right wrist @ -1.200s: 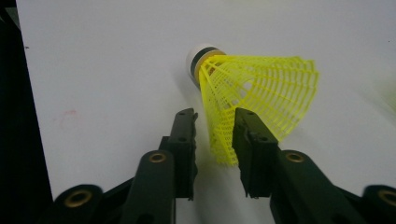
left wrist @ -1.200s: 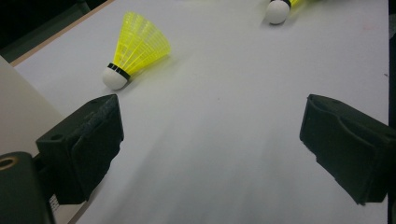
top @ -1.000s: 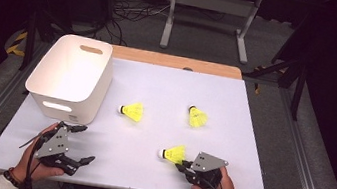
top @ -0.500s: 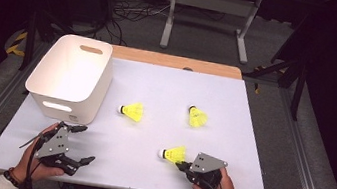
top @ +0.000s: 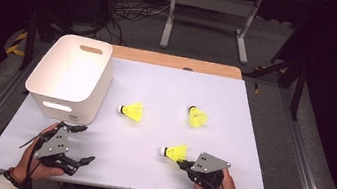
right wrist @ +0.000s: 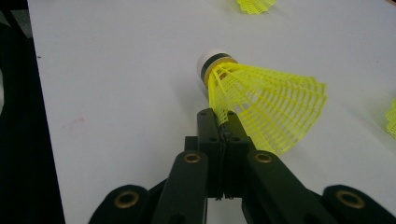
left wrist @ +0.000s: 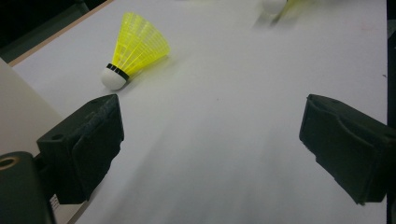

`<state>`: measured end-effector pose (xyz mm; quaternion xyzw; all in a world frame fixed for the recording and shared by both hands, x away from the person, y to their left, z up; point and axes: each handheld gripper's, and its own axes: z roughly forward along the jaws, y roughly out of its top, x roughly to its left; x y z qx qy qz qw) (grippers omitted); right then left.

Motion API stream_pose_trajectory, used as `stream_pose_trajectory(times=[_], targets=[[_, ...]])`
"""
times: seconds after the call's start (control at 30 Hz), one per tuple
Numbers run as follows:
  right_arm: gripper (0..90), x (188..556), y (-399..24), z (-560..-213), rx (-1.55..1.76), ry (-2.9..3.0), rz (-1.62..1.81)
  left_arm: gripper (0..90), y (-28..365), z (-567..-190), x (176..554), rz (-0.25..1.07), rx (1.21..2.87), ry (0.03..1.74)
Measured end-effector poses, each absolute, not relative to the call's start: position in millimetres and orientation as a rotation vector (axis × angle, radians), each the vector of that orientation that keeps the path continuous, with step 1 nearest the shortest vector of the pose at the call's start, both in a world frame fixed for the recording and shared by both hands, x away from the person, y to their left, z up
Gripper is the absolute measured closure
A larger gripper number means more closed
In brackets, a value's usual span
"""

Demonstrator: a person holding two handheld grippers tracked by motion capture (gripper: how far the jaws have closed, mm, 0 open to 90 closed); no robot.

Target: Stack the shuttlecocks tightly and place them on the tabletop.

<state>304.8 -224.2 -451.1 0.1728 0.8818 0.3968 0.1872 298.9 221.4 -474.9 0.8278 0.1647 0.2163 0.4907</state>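
Three yellow shuttlecocks with white corks lie on the white table [top: 251,137]. My right gripper [top: 182,163] at the front right is shut on the skirt edge of the nearest shuttlecock [top: 175,151]; the right gripper view shows the mesh [right wrist: 261,102] pinched between the closed jaws of that gripper [right wrist: 224,121], cork pointing away. My left gripper [top: 84,143] rests at the front left, wide open and holding nothing. Ahead of the left gripper [left wrist: 212,116] lies the middle shuttlecock [left wrist: 135,49], which in the high view [top: 132,111] sits beside the bin. The third shuttlecock [top: 197,117] lies farther right.
A white plastic bin [top: 61,106] with handle slots stands at the table's left, just beyond my left gripper; its wall [left wrist: 18,116] borders the left gripper view. A wooden strip [top: 176,62] runs along the far edge. Dark floor, cables and a metal stand lie beyond.
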Motion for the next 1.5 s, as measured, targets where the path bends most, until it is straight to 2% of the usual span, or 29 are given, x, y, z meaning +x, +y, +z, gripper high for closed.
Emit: stream_pose_trajectory(times=[1.5], targets=[[89.7,303,-229,-436,0.471,2.400,1.165,7.3,221,-475,299,0.525,2.012,0.398]])
